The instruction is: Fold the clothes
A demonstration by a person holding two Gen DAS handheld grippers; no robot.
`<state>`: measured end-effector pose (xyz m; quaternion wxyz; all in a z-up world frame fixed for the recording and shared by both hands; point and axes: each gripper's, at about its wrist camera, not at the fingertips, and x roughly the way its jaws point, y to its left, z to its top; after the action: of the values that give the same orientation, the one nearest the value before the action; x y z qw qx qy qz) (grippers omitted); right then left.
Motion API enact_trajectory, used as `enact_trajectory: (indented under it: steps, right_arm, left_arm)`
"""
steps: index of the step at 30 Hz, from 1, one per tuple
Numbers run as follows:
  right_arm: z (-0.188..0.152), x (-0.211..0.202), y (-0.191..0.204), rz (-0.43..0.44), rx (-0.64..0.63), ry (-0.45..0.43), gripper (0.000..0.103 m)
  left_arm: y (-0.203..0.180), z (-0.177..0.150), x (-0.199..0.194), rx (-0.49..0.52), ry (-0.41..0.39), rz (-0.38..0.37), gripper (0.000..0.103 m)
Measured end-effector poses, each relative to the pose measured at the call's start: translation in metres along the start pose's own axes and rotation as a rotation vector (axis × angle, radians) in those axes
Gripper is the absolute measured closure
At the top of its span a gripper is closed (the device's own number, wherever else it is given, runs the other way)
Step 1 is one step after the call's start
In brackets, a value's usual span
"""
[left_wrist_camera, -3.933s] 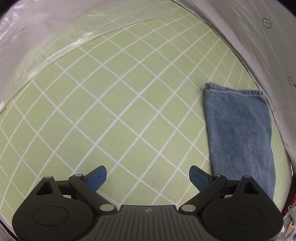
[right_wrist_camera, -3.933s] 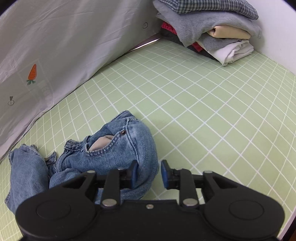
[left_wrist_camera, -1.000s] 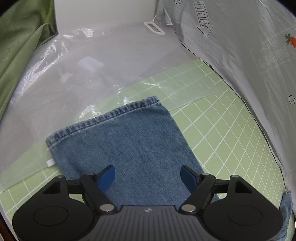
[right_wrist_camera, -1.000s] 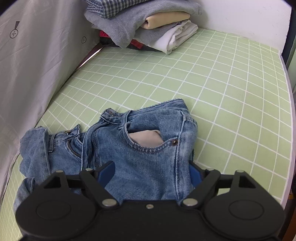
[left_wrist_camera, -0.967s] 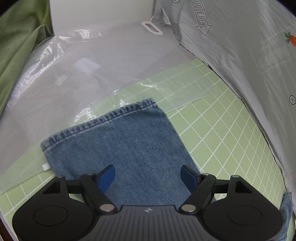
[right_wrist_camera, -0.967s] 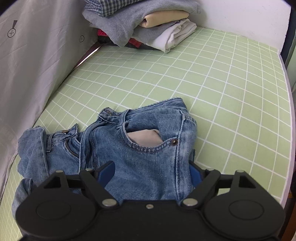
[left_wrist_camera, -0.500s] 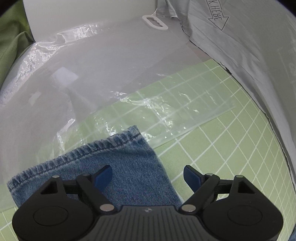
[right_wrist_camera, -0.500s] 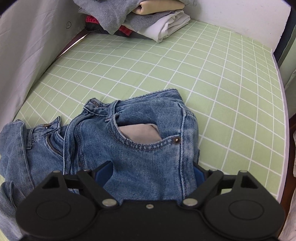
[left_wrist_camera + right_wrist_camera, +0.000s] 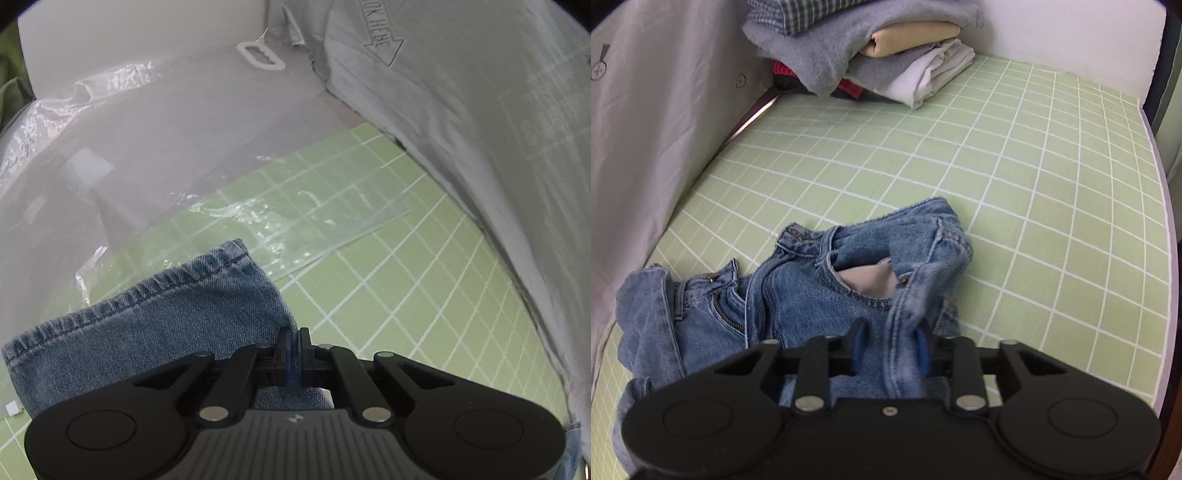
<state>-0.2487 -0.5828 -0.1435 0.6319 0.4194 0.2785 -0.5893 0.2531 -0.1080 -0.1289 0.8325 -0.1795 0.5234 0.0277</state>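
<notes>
the left gripper [image 9: 294, 354] pinches the heavy, floppy blue denim jeans [image 9: 820, 295] near the hem, the right gripper [image 9: 890, 349] bunching a side seam near the waist.

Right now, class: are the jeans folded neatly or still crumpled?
Crumpled: the jeans lie bunched at the waist, pocket lining showing, not yet folded.
</notes>
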Motion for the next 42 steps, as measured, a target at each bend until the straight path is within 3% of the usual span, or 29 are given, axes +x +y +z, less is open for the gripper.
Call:
enact_trajectory:
  steps: [5, 10, 12, 15, 18, 22, 26, 28, 30, 31, 33, 36, 42]
  right_arm:
    - [0.012, -0.035, -0.029, 0.035, -0.011, -0.147, 0.089]
    - [0.008, -0.05, -0.062, 0.116, 0.064, -0.136, 0.089]
    - [0.001, -0.052, -0.073, 0.114, 0.073, -0.131, 0.089]
    - [-0.008, -0.052, -0.089, 0.108, 0.089, -0.109, 0.089]
    - [-0.015, -0.045, -0.103, 0.112, 0.128, -0.055, 0.089]
    - [-0.024, -0.042, -0.104, 0.106, 0.09, -0.011, 0.089]
    - [-0.027, -0.043, -0.1, 0.087, 0.034, 0.017, 0.088]
    - [-0.026, -0.043, -0.098, 0.074, 0.013, 0.032, 0.084]
    - [-0.023, -0.047, -0.093, 0.056, -0.019, 0.021, 0.078]
    - [-0.021, -0.051, -0.091, 0.049, -0.034, 0.004, 0.065]
    - [-0.017, -0.058, -0.084, 0.036, -0.058, -0.04, 0.049]
    - [-0.01, -0.067, -0.073, 0.028, -0.102, -0.117, 0.023]
    - [0.003, -0.057, -0.051, 0.041, -0.194, -0.145, 0.018]
  left_arm:
    - [-0.008, 0.004, -0.062, 0.024, -0.127, -0.166, 0.101]
    - [0.016, -0.002, -0.137, -0.012, -0.255, -0.322, 0.101]
    - [0.04, -0.009, -0.163, -0.054, -0.303, -0.347, 0.101]
    - [0.088, -0.024, -0.186, -0.137, -0.31, -0.33, 0.101]
    - [0.136, -0.05, -0.186, -0.177, -0.265, -0.254, 0.101]
    - [0.194, -0.093, -0.157, -0.264, -0.103, -0.056, 0.101]
    - [0.219, -0.122, -0.147, -0.292, -0.03, 0.04, 0.099]
    - [0.231, -0.134, -0.144, -0.302, 0.001, 0.085, 0.087]
    - [0.225, -0.133, -0.155, -0.271, -0.035, 0.087, 0.056]
    - [0.219, -0.131, -0.161, -0.253, -0.058, 0.088, 0.042]
    - [0.203, -0.126, -0.17, -0.205, -0.099, 0.083, 0.028]
    - [0.168, -0.119, -0.17, -0.11, -0.121, 0.055, 0.019]
    - [0.082, -0.129, -0.142, 0.015, -0.067, -0.022, 0.016]
